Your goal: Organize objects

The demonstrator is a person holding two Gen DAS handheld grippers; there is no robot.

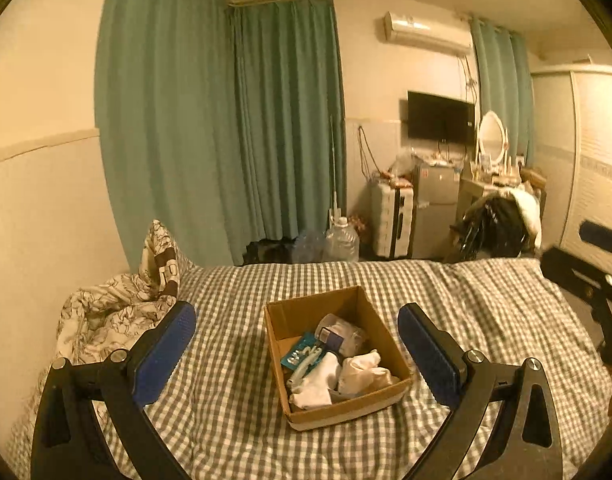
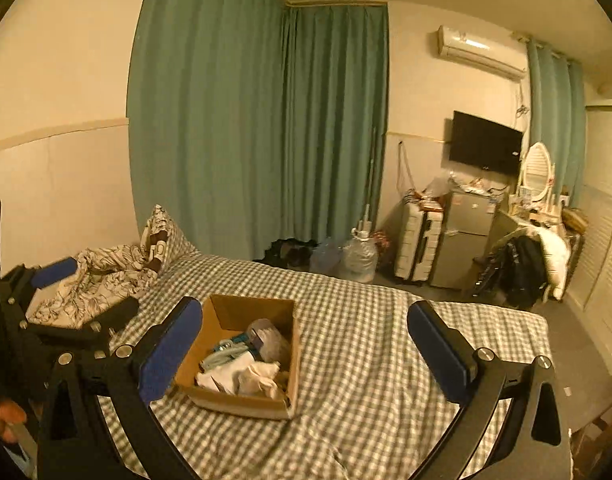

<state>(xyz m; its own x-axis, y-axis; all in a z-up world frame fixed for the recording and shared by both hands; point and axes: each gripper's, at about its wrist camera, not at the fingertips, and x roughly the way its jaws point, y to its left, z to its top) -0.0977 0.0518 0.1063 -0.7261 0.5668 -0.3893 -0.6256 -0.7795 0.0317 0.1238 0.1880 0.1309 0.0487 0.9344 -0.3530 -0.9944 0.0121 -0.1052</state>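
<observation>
An open cardboard box (image 1: 378,332) sits on the checked bed; it also shows in the right wrist view (image 2: 229,312). Inside lie white socks or cloths (image 1: 318,380), a teal packet (image 1: 301,350) and a clear bag with a small bottle (image 1: 338,330). My left gripper (image 1: 297,348) is open and empty, its blue pads (image 1: 163,352) either side of the box, nearer the camera. My right gripper (image 2: 306,344) is open and empty, with the box by its left pad (image 2: 169,354). The left gripper shows at the left edge of the right wrist view (image 2: 53,272).
The checked bedspread (image 1: 466,300) covers the bed. A crumpled floral duvet and pillow (image 1: 117,304) lie at the left by the wall. Beyond the bed are green curtains (image 1: 225,140), water jugs (image 1: 342,240), a suitcase (image 1: 392,220), a small fridge (image 1: 434,200) and a chair heaped with clothes (image 1: 502,224).
</observation>
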